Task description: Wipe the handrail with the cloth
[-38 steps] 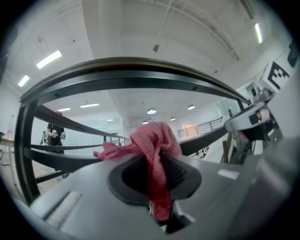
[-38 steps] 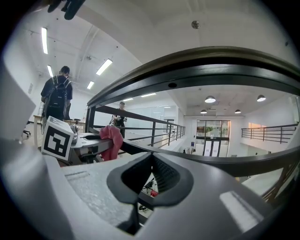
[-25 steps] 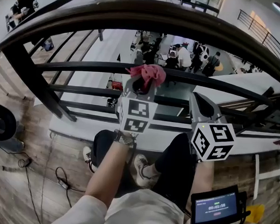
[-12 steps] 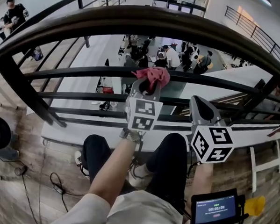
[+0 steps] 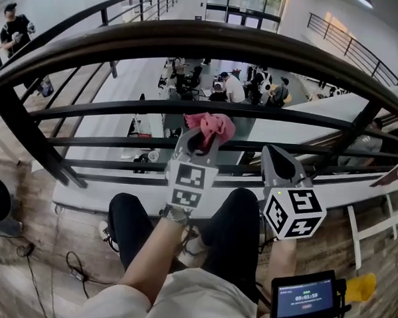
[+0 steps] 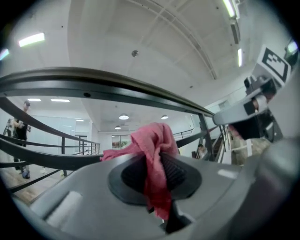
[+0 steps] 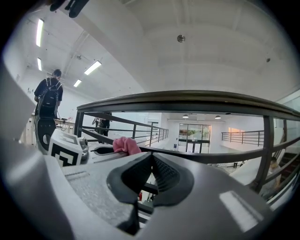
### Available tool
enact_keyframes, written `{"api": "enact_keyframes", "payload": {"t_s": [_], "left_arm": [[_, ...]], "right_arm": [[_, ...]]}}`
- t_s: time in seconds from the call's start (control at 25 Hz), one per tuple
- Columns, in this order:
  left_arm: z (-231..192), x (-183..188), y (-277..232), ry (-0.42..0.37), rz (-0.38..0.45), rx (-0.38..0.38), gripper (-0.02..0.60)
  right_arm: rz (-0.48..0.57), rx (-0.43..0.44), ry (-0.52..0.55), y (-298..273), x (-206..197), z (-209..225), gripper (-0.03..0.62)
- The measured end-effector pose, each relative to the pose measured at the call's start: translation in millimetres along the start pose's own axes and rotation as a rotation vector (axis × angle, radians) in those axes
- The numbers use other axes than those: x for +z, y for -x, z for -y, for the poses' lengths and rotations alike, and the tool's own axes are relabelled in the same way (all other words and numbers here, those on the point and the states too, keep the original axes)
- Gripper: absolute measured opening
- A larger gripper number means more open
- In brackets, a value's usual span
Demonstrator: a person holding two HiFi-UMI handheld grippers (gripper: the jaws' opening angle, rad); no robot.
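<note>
The dark curved handrail arches across the top of the head view, with thinner rails beneath it. My left gripper is shut on a pink cloth, held below the top rail, near the second bar. In the left gripper view the cloth bunches up between the jaws, with the handrail above it. My right gripper sits to the right, jaws shut with nothing between them. From the right gripper view the handrail runs overhead and the cloth shows at left.
Beyond the railing lies a drop to a lower floor with seated people. A person stands at far left. My legs and shoes are below the grippers. A small screen and a yellow object show at lower right.
The left gripper with the cloth has sunk slightly and shifted a little; the view has tilted, so the rail sits higher. The right gripper has kept its place.
</note>
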State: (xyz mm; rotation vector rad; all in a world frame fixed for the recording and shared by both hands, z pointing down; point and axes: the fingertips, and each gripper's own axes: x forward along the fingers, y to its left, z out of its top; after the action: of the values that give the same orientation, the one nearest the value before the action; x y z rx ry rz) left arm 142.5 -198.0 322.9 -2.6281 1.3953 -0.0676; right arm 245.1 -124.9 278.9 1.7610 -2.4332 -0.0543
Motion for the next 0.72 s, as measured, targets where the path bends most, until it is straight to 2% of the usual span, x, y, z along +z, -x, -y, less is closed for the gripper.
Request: {"api": "enact_keyframes", "payload": {"t_s": [0.12,0.4,0.6,0.72], "left_arm": [[1,5,38,-0.013,0.022,0.013,0.069],[-12,22,118,-0.108,0.032,0.033,0.07],[-19,41,168,-0.096,0.08,0.061,0.069],[-15,41,187,-0.08,0.082,0.068,0.069]], "right_arm": [[0.015,0.01,-0.008,9,-1,-11,0.003],[0.031,0.052,-0.016,20,-6,-41,0.003],[0.033,0.056,-0.007,40,-4,-67,0.003],[0.027,0.058,-0.001,53,-5,-79,0.003]]}}
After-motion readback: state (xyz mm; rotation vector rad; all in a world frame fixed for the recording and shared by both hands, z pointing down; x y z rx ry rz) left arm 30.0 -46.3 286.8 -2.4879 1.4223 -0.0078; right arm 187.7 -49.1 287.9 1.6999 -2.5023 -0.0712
